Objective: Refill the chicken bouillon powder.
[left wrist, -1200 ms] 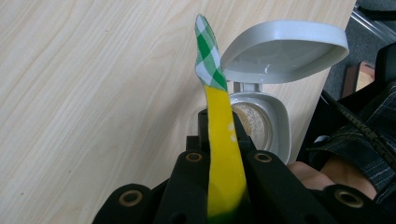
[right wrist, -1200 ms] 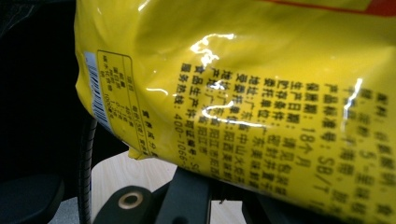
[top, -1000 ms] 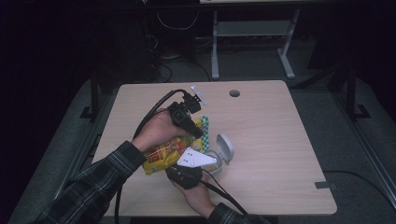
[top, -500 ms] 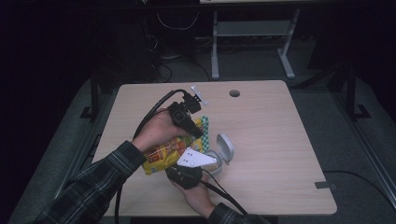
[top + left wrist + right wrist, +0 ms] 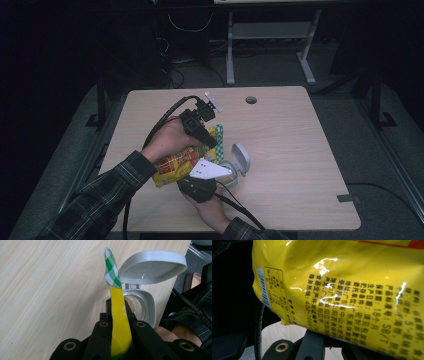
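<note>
A yellow snack bag [image 5: 175, 162] with a green-and-white checked top seal [image 5: 220, 142] is held between both grippers above the table. My left gripper [image 5: 211, 142] is shut on the seal; in the left gripper view the yellow strip [image 5: 120, 322] rises between the closed jaws of that gripper [image 5: 117, 308], checked tip up. My right gripper [image 5: 200, 174], with its grey plate on top, is shut on the bag's lower part; in the right gripper view the bag's printed back [image 5: 352, 290] hangs over the jaws of that gripper [image 5: 329, 340]. A small grey container [image 5: 231, 172] stands just right of the bag with its flip lid [image 5: 241, 157] open.
The container [image 5: 140, 307] holds something beige under its raised lid [image 5: 152, 265]. The wooden table [image 5: 300, 150] has a cable hole [image 5: 251, 100] at the back. Cables trail from both grippers toward the table's near edge. Dark floor and desk legs lie beyond.
</note>
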`<control>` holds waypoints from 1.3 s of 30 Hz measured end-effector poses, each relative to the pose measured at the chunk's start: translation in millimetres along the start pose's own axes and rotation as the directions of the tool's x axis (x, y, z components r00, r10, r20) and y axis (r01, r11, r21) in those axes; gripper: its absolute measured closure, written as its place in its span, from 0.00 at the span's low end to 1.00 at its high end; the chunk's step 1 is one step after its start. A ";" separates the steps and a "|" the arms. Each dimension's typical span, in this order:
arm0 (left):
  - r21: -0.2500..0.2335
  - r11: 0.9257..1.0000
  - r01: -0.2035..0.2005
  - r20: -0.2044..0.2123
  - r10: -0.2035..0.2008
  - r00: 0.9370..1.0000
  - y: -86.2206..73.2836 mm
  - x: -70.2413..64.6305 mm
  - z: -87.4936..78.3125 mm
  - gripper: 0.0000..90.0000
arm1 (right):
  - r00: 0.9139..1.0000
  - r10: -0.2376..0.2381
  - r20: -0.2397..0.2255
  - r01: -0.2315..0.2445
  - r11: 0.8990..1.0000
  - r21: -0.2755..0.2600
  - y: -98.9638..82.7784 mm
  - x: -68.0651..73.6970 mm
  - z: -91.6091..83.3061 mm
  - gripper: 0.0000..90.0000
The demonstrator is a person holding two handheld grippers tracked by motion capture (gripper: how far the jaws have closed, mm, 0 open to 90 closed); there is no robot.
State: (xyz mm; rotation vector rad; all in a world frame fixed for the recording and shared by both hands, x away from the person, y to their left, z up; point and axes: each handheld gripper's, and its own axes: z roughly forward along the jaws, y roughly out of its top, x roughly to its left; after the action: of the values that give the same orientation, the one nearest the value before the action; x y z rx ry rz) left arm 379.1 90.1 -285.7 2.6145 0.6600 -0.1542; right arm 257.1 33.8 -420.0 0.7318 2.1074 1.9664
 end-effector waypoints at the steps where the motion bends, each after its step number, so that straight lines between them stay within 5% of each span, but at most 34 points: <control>1: 0.000 1.000 0.000 -0.001 0.000 1.000 0.0 0.0 0.0 1.00 | 1.000 0.001 0.000 -0.001 1.000 0.000 0.0 0.1 0.0 1.00; 39: 0.020 1.000 0.003 -0.011 -0.002 1.000 3.2 -2.2 1.2 1.00 | 1.000 0.014 -0.006 -0.014 1.000 -0.013 0.8 -0.3 0.2 1.00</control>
State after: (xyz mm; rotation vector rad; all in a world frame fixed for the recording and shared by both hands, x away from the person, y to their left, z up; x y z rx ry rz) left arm 378.7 86.1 -285.1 2.6355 0.6688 -0.1486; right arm 257.7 33.9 -419.3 0.7406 2.0960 1.9902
